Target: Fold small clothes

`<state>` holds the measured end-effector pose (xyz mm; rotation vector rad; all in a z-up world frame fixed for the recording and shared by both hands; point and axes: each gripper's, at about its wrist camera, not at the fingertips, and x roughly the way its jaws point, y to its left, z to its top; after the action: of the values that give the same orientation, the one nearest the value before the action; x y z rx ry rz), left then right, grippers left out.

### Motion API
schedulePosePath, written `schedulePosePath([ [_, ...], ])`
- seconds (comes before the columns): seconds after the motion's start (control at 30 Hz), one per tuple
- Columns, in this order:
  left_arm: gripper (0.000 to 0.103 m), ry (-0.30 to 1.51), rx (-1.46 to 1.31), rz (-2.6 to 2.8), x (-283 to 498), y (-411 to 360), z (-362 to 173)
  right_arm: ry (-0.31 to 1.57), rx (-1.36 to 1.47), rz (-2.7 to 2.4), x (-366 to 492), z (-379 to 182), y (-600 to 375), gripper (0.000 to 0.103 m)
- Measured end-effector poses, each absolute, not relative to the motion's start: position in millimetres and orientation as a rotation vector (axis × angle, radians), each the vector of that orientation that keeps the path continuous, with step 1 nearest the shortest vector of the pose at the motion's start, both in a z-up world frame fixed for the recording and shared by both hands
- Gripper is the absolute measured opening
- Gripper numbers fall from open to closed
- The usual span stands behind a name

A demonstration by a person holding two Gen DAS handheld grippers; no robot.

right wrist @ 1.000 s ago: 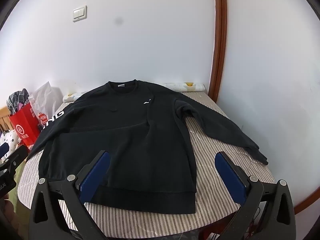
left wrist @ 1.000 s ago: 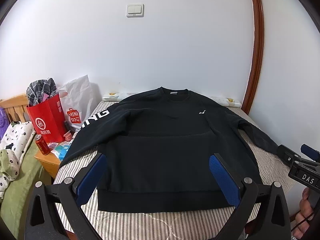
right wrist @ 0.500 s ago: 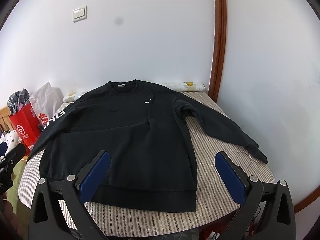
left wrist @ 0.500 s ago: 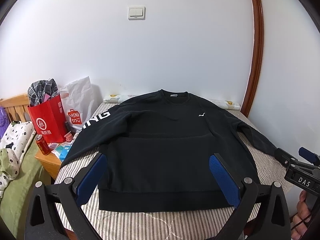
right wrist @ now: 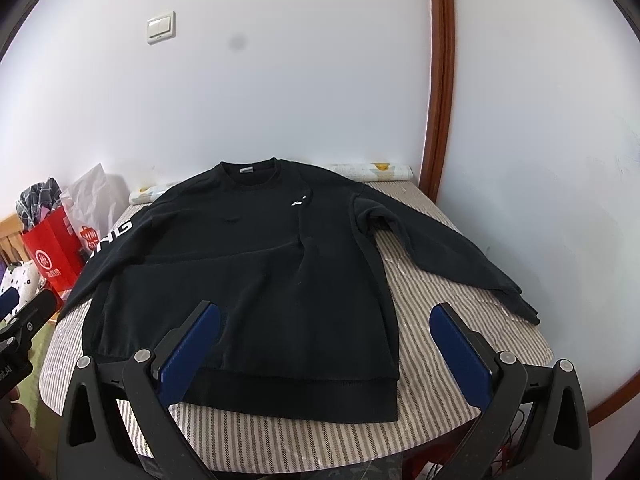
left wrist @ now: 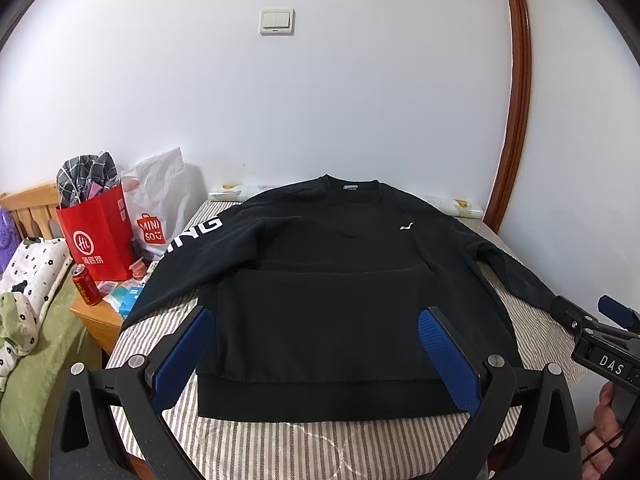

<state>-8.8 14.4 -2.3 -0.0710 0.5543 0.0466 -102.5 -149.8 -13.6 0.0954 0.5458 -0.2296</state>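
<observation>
A black sweatshirt (left wrist: 340,280) lies flat and face up on a striped desk (left wrist: 280,448), filling the middle of both frames. Its collar points to the wall at the top, its hem runs along the near edge at the bottom. The sleeve with white letters (left wrist: 192,240) slants toward the lower left and hangs over the desk's edge. The other sleeve (right wrist: 448,256) stretches to the right in the right wrist view, its cuff near the desk's right edge. A small white logo (left wrist: 406,227) sits on the chest, right of centre.

The left claw (left wrist: 316,356) is released, its blue pads spread wide above the hem at the bottom of the frame, holding nothing. The right claw (right wrist: 324,348) is likewise released and empty, its left pad over the hem's right part and its right pad over bare striped cloth. It also shows at the right edge of the left wrist view, beside the cuff.

At centre left stand a red bag (left wrist: 98,236) and a white bag (left wrist: 158,208), with a red can (left wrist: 85,284) just below them on a small wooden stand (left wrist: 96,316). A light switch (left wrist: 277,21) is on the wall above.
</observation>
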Motion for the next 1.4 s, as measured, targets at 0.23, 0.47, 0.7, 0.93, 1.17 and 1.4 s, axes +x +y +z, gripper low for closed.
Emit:
schedulePosePath([
  [0.23, 0.103, 0.551, -0.067, 0.044, -11, 14, -2, 0.547, 0.083, -0.221, -102, -16, -145, 0.103],
  [0.47, 0.103, 0.552, -0.059, 0.055, -12, 15, -2, 0.549, 0.076, -0.215, -101, -18, -141, 0.103],
  [0.7, 0.103, 0.549, -0.062, 0.064, -10, 16, -2, 0.545, 0.087, -0.210, -102, -19, -143, 0.103],
  [0.93, 0.103, 0.557, -0.060, 0.072, -2, 19, -2, 0.538, 0.090, -0.219, -100, -17, -143, 0.103],
  [1.17, 0.103, 0.564, -0.074, 0.068, 14, 31, -4, 0.542, 0.084, -0.211, -90, -16, -139, 0.103],
  [1.4, 0.103, 0.620, -0.106, 0.081, 49, 57, -25, 0.573, 0.069, -0.220, -58, -30, -136, 0.103],
])
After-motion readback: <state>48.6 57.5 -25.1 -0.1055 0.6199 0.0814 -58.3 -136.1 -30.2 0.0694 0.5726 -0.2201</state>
